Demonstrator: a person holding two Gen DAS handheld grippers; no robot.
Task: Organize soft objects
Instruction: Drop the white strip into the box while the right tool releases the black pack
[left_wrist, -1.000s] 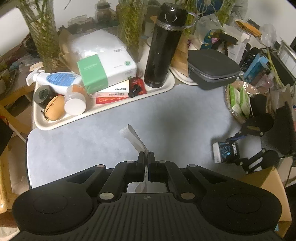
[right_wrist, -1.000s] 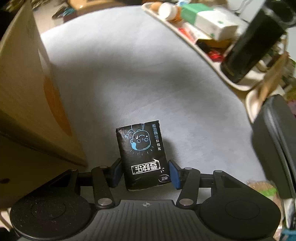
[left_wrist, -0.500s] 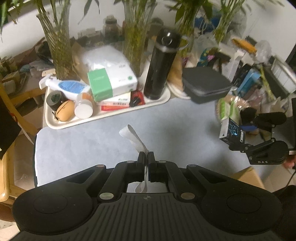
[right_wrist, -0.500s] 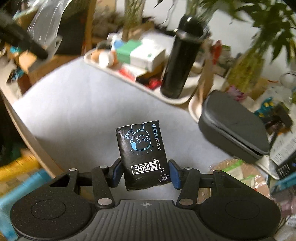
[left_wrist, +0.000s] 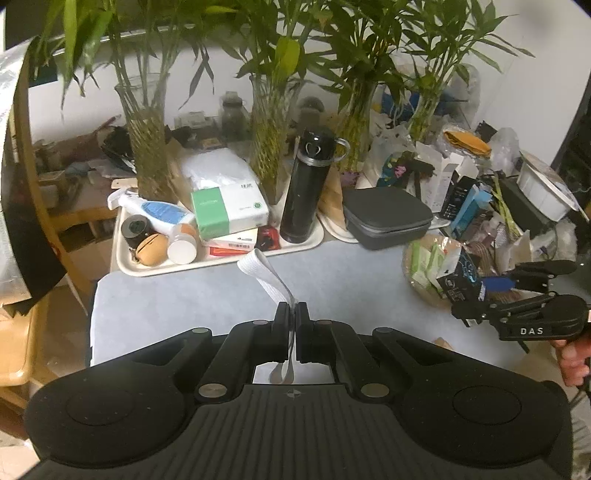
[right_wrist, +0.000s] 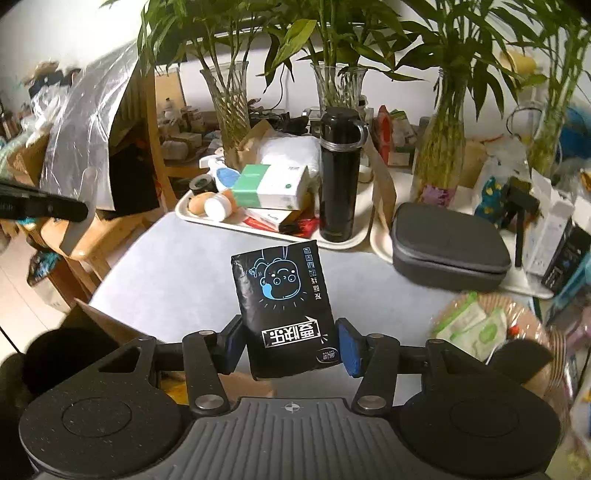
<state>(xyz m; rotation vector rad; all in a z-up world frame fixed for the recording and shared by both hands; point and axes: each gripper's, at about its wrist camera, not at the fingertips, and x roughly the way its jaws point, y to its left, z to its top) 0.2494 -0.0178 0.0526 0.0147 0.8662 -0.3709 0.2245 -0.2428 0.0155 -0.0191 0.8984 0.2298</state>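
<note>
Your left hand-held gripper (left_wrist: 291, 314) is clamped tight on a white elastic strap (left_wrist: 264, 275): one end loops up and away past the tips, the other hangs down behind the pads. It's held in the air above the near part of the worktop (left_wrist: 177, 295), not touching it.

Your right hand-held gripper (right_wrist: 291, 341) has its blue pads (right_wrist: 349, 347) pressed on both sides of a black tissue pack (right_wrist: 284, 295) w/ blue cartoon print; pack stands up out of the jaws, lifted off the worktop. In the left view that gripper sits over the right edge, pack just beside a woven basket (left_wrist: 424, 291) w/ green-white packets in it.

Room to move: the grey surface from near edge to mid is bare. Left edge drops off to wooden furniture (left_wrist: 22, 332).

Far edge is crowded: cream tray (left_wrist: 221, 258) w/ spray bottle, green-white box (left_wrist: 229, 210), small jars, and a tall black flask (left_wrist: 306, 188) standing upright on the tray's right end. Next to it, toward the far right corner, a grey zip case (left_wrist: 388, 218). Behind all that, glass vases w/ bamboo stalks (left_wrist: 151, 155), then the wall.
</note>
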